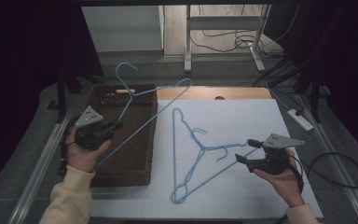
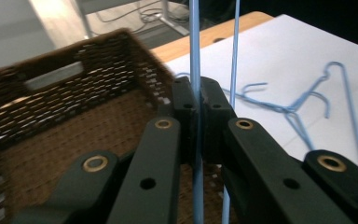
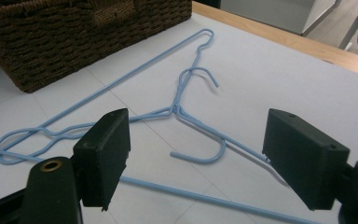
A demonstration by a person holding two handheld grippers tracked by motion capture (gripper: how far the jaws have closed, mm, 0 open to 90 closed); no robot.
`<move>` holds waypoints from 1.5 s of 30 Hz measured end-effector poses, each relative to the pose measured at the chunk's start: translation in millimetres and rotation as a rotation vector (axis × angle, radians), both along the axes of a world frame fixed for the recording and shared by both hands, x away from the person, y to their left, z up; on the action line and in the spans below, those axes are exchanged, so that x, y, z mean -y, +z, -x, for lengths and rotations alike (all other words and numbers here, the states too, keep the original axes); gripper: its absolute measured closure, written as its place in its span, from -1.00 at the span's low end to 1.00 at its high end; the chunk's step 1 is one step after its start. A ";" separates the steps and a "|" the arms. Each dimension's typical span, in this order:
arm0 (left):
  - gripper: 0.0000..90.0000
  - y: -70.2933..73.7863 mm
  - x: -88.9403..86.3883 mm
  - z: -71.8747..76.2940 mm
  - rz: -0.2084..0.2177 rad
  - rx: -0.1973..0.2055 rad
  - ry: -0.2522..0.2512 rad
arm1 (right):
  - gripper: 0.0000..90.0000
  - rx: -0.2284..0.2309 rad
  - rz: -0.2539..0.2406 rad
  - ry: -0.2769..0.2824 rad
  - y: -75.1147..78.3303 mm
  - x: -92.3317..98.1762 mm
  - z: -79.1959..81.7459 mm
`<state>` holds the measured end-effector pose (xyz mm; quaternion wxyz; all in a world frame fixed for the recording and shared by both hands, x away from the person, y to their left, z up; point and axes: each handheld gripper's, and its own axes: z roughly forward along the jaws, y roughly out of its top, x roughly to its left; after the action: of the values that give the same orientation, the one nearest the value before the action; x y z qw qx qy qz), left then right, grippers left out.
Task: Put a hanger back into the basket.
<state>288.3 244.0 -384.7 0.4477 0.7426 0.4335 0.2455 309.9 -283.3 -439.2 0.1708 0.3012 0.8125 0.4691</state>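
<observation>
My left gripper (image 1: pixel 118 124) hangs over the brown wicker basket (image 1: pixel 116 178), shut on the wire of a blue hanger (image 1: pixel 168 104) that it holds in the air. That hanger's hook points up and away past the basket's far rim. In the left gripper view the jaws (image 2: pixel 196 100) pinch the blue wire (image 2: pixel 195 42) above the basket (image 2: pixel 51 93). Two more blue hangers (image 1: pixel 200 147) lie tangled on the white table top (image 1: pixel 242 116). My right gripper (image 1: pixel 245 151) hovers open just above their right side. In the right gripper view its jaws (image 3: pixel 203 156) stand wide over those hangers (image 3: pixel 175 109).
The basket (image 3: pixel 74 42) takes up the table's left side. A wooden strip (image 1: pixel 233 93) edges the far side of the white top. On the floor beyond lie a power strip (image 1: pixel 300 119) and cables, with metal frame legs (image 1: pixel 188 46) farther back.
</observation>
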 end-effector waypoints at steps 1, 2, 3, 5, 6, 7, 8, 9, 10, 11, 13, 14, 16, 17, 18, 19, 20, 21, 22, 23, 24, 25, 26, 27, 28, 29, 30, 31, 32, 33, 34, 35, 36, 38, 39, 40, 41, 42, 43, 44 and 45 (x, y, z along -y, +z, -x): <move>0.93 -0.2 -4.4 0.2 0.000 0.001 0.012 | -0.48 -0.002 0.002 0.000 -0.7 -0.1 -0.3; 0.93 -0.3 -8.7 0.3 -0.001 0.001 0.024 | -0.48 -0.004 0.005 0.001 -1.3 -0.1 -0.5; 0.93 -0.3 -8.7 0.3 -0.001 0.001 0.024 | -0.48 -0.004 0.005 0.001 -1.3 -0.1 -0.5; 0.93 -0.6 -16.7 0.2 -0.003 0.004 0.045 | -0.48 -0.009 0.003 0.003 -2.8 -0.3 -0.8; 0.93 -0.9 -20.2 -0.1 -0.004 0.006 0.055 | -0.48 -0.011 0.004 0.002 -3.2 -0.5 -0.8; 0.93 -1.7 -26.9 -1.3 -0.008 0.009 0.072 | -0.48 -0.013 0.005 0.001 -3.6 -0.7 -0.9; 0.93 -1.7 -26.9 -1.3 -0.008 0.009 0.072 | -0.48 -0.013 0.005 0.001 -3.6 -0.7 -0.9; 0.93 -2.3 -29.9 -2.3 -0.009 0.010 0.082 | -0.48 -0.016 0.006 0.002 -4.0 -0.8 -1.1; 0.93 -2.9 -32.8 -3.6 -0.012 0.010 0.092 | -0.49 -0.017 0.010 0.003 -4.2 -0.9 -1.3; 0.93 -3.6 -35.6 -5.0 -0.015 0.008 0.101 | -0.49 -0.018 0.009 0.004 -4.6 -0.9 -1.6; 0.93 -5.1 -40.5 -7.7 -0.020 0.003 0.118 | -0.49 -0.022 0.011 0.004 -5.3 -1.0 -1.9; 0.93 -6.7 -44.9 -10.1 -0.029 0.000 0.134 | -0.49 -0.022 0.011 0.004 -5.6 -1.0 -1.9; 0.93 -8.7 -49.2 -12.1 -0.034 -0.007 0.146 | -0.49 -0.026 0.012 0.003 -6.0 -0.9 -1.8; 0.93 -9.9 -51.4 -13.1 -0.039 -0.010 0.150 | -0.49 -0.026 0.013 0.003 -6.1 -0.8 -1.8; 0.93 -9.9 -51.4 -13.1 -0.039 -0.010 0.150 | -0.49 -0.026 0.013 0.003 -6.1 -0.8 -1.8; 0.93 -11.2 -53.5 -14.0 -0.042 -0.013 0.153 | -0.49 -0.026 0.014 0.002 -6.3 -0.8 -1.7; 0.93 -13.0 -55.9 -15.1 -0.044 -0.019 0.154 | -0.49 -0.026 0.015 0.003 -6.4 -0.6 -1.6; 0.93 -15.9 -58.5 -16.5 -0.050 -0.026 0.153 | -0.49 -0.025 0.015 0.004 -6.7 -0.4 -1.8; 0.93 -17.7 -59.5 -17.2 -0.056 -0.031 0.154 | -0.49 -0.026 0.015 0.005 -6.8 -0.5 -1.9; 0.93 -17.7 -59.5 -17.2 -0.056 -0.031 0.154 | -0.50 -0.027 0.016 0.004 -7.0 -0.5 -2.0; 0.93 -19.5 -60.4 -17.7 -0.063 -0.036 0.156 | -0.50 -0.027 0.016 0.004 -7.0 -0.5 -2.0; 0.93 -21.5 -61.2 -18.3 -0.065 -0.040 0.157 | -0.50 -0.029 0.018 0.004 -7.1 -0.7 -2.1; 0.93 -25.1 -62.5 -19.3 -0.071 -0.048 0.159 | -0.51 -0.035 0.016 0.007 -7.6 -1.3 -2.3; 0.93 -25.1 -62.5 -19.3 -0.071 -0.048 0.159 | -0.51 -0.036 0.018 0.009 -7.7 -1.7 -2.3; 0.93 -28.4 -63.9 -20.6 -0.073 -0.058 0.163 | -0.51 -0.038 0.018 0.010 -7.9 -2.1 -2.3; 0.93 -29.8 -64.5 -21.3 -0.076 -0.063 0.166 | -0.52 -0.039 0.021 0.011 -8.0 -2.3 -2.4; 0.93 -29.8 -64.5 -21.3 -0.076 -0.063 0.166 | -0.52 -0.039 0.021 0.011 -8.0 -2.3 -2.4; 0.93 -32.1 -65.6 -22.6 -0.081 -0.070 0.173 | -0.52 -0.039 0.023 0.011 -8.3 -2.6 -2.5; 0.93 -32.1 -65.6 -22.6 -0.081 -0.070 0.173 | -0.53 -0.039 0.024 0.009 -8.5 -2.7 -2.5; 0.93 -34.2 -66.8 -23.4 -0.085 -0.075 0.179 | -0.54 -0.037 0.026 0.004 -8.5 -2.6 -2.5; 0.93 -35.0 -67.3 -23.7 -0.087 -0.080 0.180 | -0.55 -0.036 0.027 0.000 -8.4 -2.4 -2.6; 0.93 -35.0 -67.3 -23.7 -0.087 -0.080 0.180 | -0.55 -0.036 0.027 0.000 -8.4 -2.4 -2.6; 0.93 -36.2 -67.8 -24.1 -0.089 -0.084 0.179 | -0.55 -0.037 0.023 0.000 -8.5 -1.9 -2.8; 0.93 -39.2 -68.6 -25.2 -0.095 -0.102 0.175 | -0.55 -0.036 0.024 -0.001 -8.2 -1.1 -2.8; 0.93 -41.0 -68.3 -25.9 -0.106 -0.114 0.174 | -0.55 -0.037 0.022 -0.002 -8.2 -0.9 -2.9; 0.93 -42.8 -68.0 -26.7 -0.114 -0.122 0.172 | -0.55 -0.037 0.022 -0.002 -8.2 -0.9 -2.9; 0.93 -44.8 -67.7 -27.6 -0.119 -0.133 0.171 | -0.55 -0.037 0.023 -0.001 -8.3 -1.0 -2.9; 0.93 -46.6 -67.3 -28.7 -0.126 -0.143 0.171 | -0.55 -0.037 0.023 0.000 -8.5 -1.3 -2.9; 0.93 -48.6 -66.8 -29.9 -0.129 -0.151 0.173 | -0.55 -0.038 0.023 0.001 -8.6 -1.6 -2.8; 0.93 -50.4 -66.4 -31.1 -0.132 -0.160 0.175 | -0.55 -0.039 0.024 0.001 -8.8 -2.0 -2.7; 0.93 -52.1 -66.0 -32.3 -0.139 -0.167 0.176 | -0.55 -0.040 0.027 0.002 -8.9 -2.4 -2.7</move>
<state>320.6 310.0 -436.7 0.3343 0.7489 0.5146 0.2505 312.6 -280.9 -448.0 0.1583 0.3074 0.8222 0.4522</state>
